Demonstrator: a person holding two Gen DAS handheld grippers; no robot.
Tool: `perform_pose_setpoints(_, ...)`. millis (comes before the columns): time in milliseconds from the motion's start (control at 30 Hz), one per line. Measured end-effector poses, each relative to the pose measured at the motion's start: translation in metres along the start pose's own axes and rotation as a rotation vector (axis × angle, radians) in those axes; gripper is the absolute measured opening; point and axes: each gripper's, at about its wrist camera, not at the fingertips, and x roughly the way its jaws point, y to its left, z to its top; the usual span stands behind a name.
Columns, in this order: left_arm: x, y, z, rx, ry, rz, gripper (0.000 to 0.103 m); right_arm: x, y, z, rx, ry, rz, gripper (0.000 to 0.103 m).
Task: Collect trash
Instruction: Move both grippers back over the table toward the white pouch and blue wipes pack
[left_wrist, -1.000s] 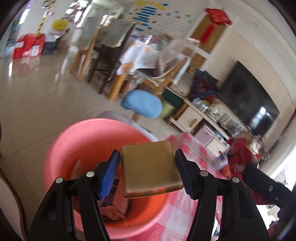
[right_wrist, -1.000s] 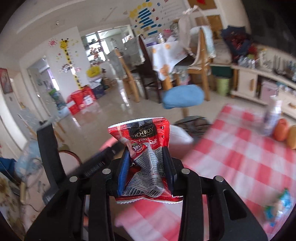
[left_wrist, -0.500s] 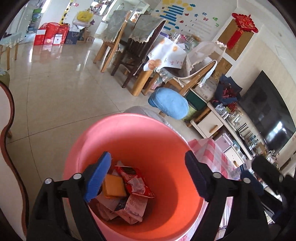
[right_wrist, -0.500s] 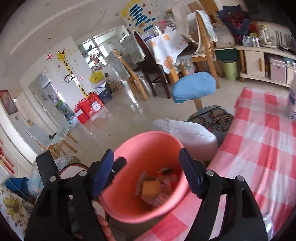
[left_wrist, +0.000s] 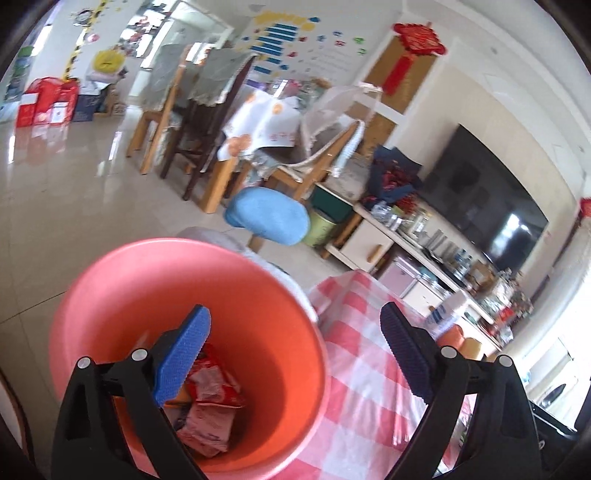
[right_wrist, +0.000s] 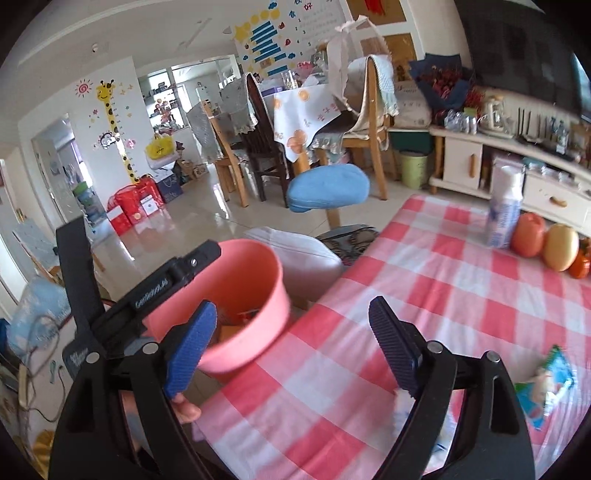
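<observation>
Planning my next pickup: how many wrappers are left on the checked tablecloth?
1 that I can see: a blue-green wrapper lies near the right edge of the tablecloth, right of the right gripper. Others may be hidden behind the gripper or out of frame.

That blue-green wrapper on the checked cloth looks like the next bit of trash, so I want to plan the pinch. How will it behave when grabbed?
The blue-green wrapper looks crumpled and thin, so it will probably be floppy and fold between the pads. It seems very light, so a nudge may slide it across the checked tablecloth rather than lift it. Its glossy look suggests some slipperiness.
</observation>
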Motion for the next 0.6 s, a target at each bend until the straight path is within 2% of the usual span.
perform_pose_setpoints(167,-0.002,-0.023,-0.003,0.070,-0.006,-0.017,0.092,-0.023,-0.012,-0.011,-0.007,-0.019,-0.043,0.086)
perform_pose_setpoints(333,-0.007,-0.058,-0.014,0.189,-0.003,-0.058,0.092,-0.042,-0.030,-0.022,0.012,-0.024,-0.084,0.088)
perform_pose_setpoints(433,-0.005,-0.079,-0.021,0.246,0.039,-0.087,0.092,-0.056,-0.039,-0.029,0.020,-0.036,-0.110,0.091)
perform_pose_setpoints(600,-0.003,-0.102,-0.032,0.282,0.108,-0.128,0.092,-0.081,-0.056,-0.040,0.042,-0.055,-0.141,0.092)
